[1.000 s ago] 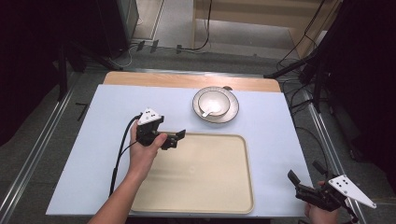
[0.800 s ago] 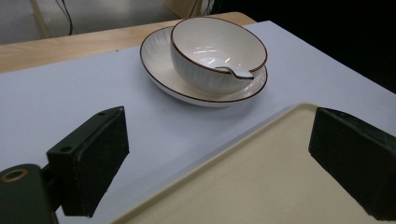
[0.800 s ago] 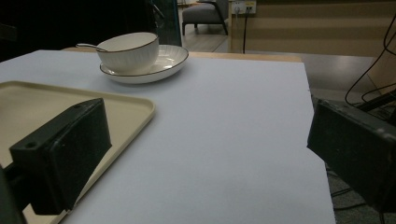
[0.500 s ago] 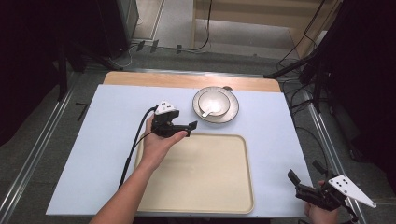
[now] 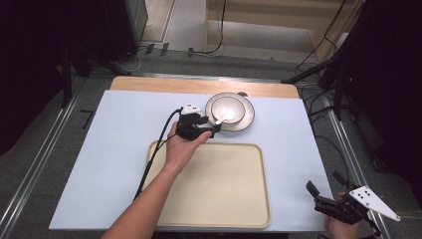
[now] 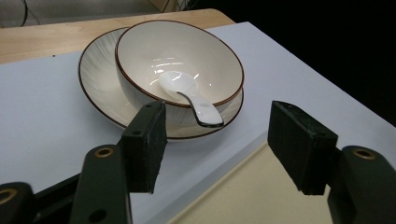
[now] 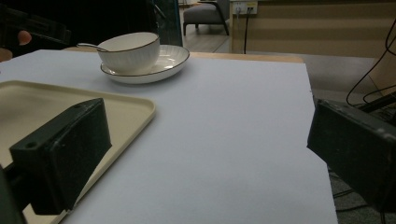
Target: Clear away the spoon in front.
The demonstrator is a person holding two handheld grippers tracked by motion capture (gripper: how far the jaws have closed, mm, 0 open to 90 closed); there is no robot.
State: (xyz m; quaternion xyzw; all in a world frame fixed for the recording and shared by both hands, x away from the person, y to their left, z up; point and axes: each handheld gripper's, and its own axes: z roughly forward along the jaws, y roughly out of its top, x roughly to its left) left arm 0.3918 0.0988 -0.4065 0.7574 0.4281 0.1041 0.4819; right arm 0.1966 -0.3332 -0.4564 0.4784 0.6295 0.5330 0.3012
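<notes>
Where the pale blue sheet (image 5: 99,149) covers the wooden table (image 5: 149,84), I work above a grey floor with metal rails and loose cables; dark equipment stands at both sides of the room.

From left to right: my left gripper (image 5: 215,131) hovers at the near-left rim of the saucer (image 5: 246,119), jaws set wide with nothing between them. In the left gripper view the spoon (image 6: 189,95) lies in the bowl (image 6: 140,51), its handle overhanging the rim and pointing toward the gap between my jaws. The bowl sits on the saucer at the far centre of the sheet. The cream tray (image 5: 224,199) lies just in front of it. My right gripper (image 5: 328,191) is held at the near-right corner, well apart from the dishes, jaws also wide with nothing held.

My right hand (image 5: 343,226) is cut off by the frame's bottom edge. The left gripper body covers part of the saucer's near rim in the high view. The far wall area is too dark to resolve.

Compared with half a second ago, my left gripper has advanced rightward toward the saucer; the right gripper has not moved.
</notes>
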